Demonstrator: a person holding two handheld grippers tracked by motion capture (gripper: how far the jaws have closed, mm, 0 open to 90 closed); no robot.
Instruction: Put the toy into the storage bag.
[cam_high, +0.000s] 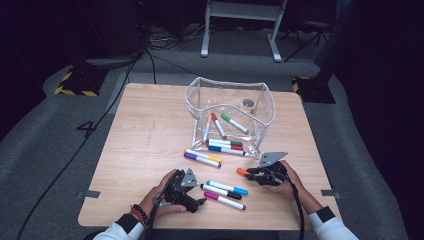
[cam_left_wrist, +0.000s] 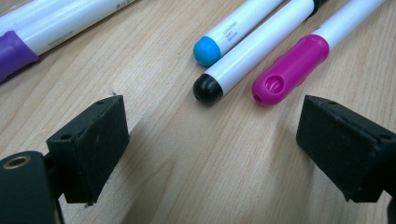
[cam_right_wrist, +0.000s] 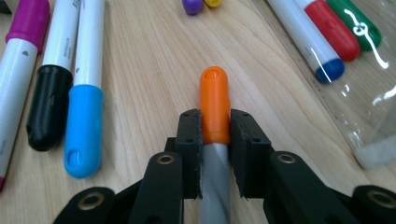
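My right gripper (cam_right_wrist: 215, 133) is shut on an orange-capped marker (cam_right_wrist: 214, 105), held just over the wood; in the high view the orange marker (cam_high: 243, 171) pokes left from the right gripper (cam_high: 254, 175). Three loose markers lie side by side between the hands: blue-capped (cam_high: 229, 188), black-capped (cam_high: 222, 192) and magenta-capped (cam_high: 225, 200). My left gripper (cam_high: 200, 202) stands open just left of them, with bare table between its jaws (cam_left_wrist: 212, 149). In the left gripper view the magenta cap (cam_left_wrist: 289, 70), black cap (cam_left_wrist: 208, 88) and blue cap (cam_left_wrist: 205, 50) lie ahead.
A clear plastic pouch (cam_high: 230, 107) stands open at the table's middle back, holding several markers (cam_high: 225, 145). A purple marker (cam_high: 200, 160) and a yellow-capped marker (cam_high: 205, 155) lie in front of it. The wooden table (cam_high: 145, 140) has bare room at its left.
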